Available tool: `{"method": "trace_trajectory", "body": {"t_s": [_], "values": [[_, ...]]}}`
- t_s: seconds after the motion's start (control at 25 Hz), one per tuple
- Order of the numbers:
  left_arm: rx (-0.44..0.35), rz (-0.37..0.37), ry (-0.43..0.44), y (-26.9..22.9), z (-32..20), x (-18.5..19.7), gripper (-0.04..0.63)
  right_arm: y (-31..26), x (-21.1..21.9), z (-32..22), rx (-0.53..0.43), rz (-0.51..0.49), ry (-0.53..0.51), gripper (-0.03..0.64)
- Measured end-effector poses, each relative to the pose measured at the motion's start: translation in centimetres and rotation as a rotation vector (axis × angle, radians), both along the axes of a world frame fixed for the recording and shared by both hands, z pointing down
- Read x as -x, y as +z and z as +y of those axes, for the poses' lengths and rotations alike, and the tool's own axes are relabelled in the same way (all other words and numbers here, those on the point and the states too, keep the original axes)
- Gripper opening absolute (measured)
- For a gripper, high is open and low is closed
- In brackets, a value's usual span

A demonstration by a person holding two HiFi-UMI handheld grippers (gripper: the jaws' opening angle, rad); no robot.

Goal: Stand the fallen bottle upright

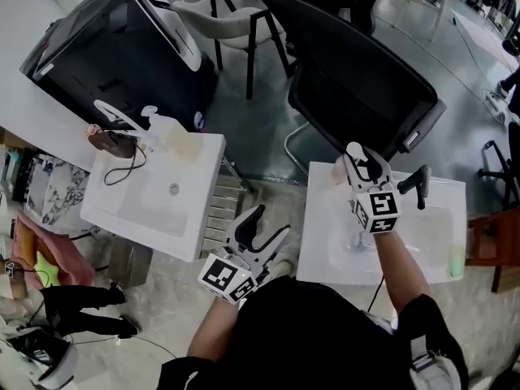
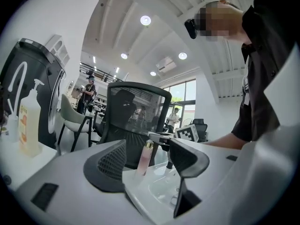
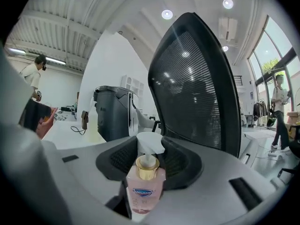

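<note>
My right gripper (image 3: 151, 154) is closed about halfway on the pink pump bottle (image 3: 146, 190) and holds it nearly upright at the far left corner of the washbasin (image 1: 323, 211). I judge it best to seat the base flat before letting go, then part the jaws slowly. My left gripper (image 1: 262, 226) is wide open and empty.

Overhead cam; rt cam near bottle (image 3: 146, 191)
</note>
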State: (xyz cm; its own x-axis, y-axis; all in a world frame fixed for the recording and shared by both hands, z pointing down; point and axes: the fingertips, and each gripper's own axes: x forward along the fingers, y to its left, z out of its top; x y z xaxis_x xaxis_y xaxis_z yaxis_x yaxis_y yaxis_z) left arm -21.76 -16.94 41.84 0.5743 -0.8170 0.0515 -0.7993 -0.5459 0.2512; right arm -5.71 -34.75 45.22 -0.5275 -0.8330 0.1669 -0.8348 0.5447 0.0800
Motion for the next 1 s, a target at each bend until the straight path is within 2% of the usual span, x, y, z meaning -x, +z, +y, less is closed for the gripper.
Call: {"method": "trace_trajectory", "body": {"t_s": [0.28, 0.44, 1.0], "values": [[0.015, 0.001, 0.015, 0.6, -0.5, -0.7, 0.304, 0.2, 0.3, 0.1, -0.021, 0.001, -0.027, 0.176], [0.013, -0.003, 0.03, 0.7, -0.6, -1.2, 0.304, 1.0, 0.6, 0.6, 0.006, -0.014, -0.069, 0.239], [-0.012, -0.007, 0.074, 0.4, -1.3, -1.3, 0.304, 0.2, -0.8, 1.7, -0.024, -0.009, -0.018, 0.261]]}}
